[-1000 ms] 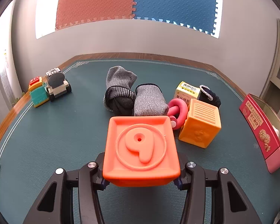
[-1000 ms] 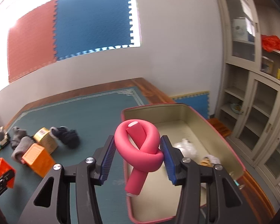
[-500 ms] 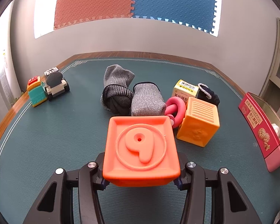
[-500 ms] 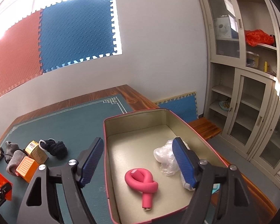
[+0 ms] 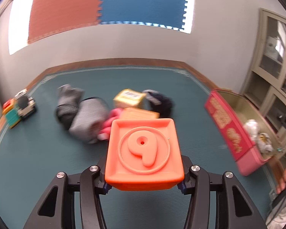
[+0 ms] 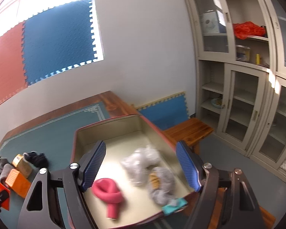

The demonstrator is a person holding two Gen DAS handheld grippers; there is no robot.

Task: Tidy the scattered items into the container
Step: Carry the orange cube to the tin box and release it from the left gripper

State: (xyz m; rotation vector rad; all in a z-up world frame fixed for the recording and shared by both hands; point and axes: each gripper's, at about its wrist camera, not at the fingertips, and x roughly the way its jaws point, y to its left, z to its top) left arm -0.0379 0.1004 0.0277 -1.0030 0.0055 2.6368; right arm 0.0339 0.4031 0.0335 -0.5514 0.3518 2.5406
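Observation:
My left gripper [image 5: 144, 186] is shut on an orange block with a raised 9 [image 5: 143, 152] and holds it above the green mat. The pink-sided container [image 5: 230, 131] stands to its right; in the right wrist view its rim [image 6: 104, 123] is in front of me. My right gripper [image 6: 141, 164] is open and empty above the container. A pink foam knot [image 6: 108, 193] lies inside it with clear plastic bags [image 6: 141, 162] and a teal item [image 6: 174, 206]. Grey socks [image 5: 80, 110], a yellow box [image 5: 128, 97], a dark sock [image 5: 160, 101], another pink ring [image 5: 110, 122] and a lighter orange block [image 5: 139, 113] lie on the mat.
Toy vehicles [image 5: 19, 106] stand at the mat's left edge. A cabinet with glass doors [image 6: 244, 76] and a low wooden bench [image 6: 188, 131] are beyond the container. A person's hand [image 5: 285, 179] shows at the right edge of the left wrist view.
My right gripper opened and dropped the pink foam knot into the container, then moved nearer over it. My left gripper swung right toward the container with the orange block.

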